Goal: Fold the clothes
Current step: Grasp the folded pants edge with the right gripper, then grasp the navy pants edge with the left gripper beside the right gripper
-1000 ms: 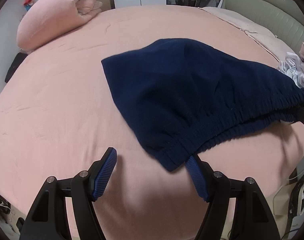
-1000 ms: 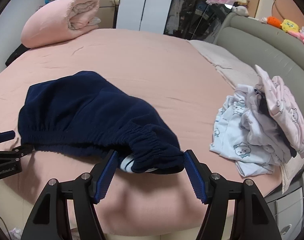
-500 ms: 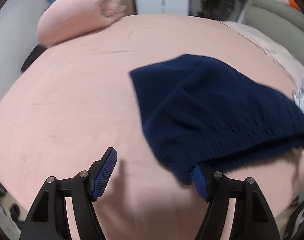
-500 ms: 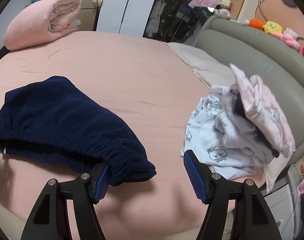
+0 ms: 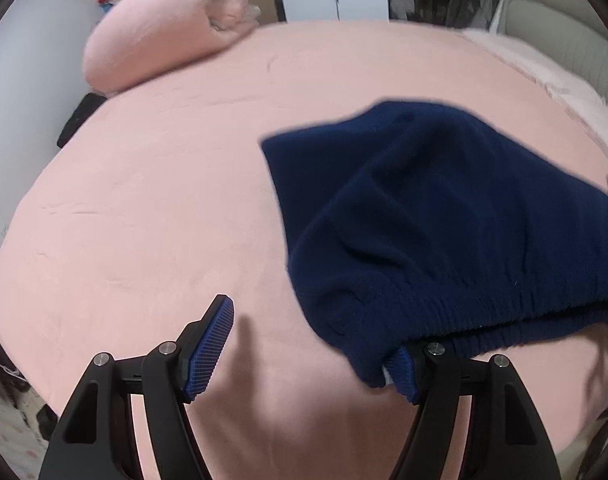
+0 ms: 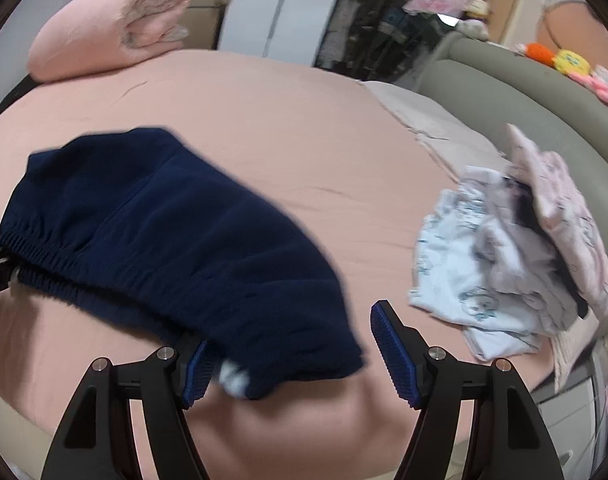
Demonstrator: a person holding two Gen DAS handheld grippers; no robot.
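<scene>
Navy shorts (image 5: 456,216) lie on the pink bed (image 5: 164,200) — both the left hand-held gripper (image 5: 316,344) and right hand-held gripper (image 6: 292,350) spread wide at the waistband corners, gripping nothing.

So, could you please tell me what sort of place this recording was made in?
Most likely a home bedroom. The clothes lie on a wide bed with a pink sheet, a grey padded headboard curves behind it, and a rolled pink duvet sits at the far corner.
</scene>
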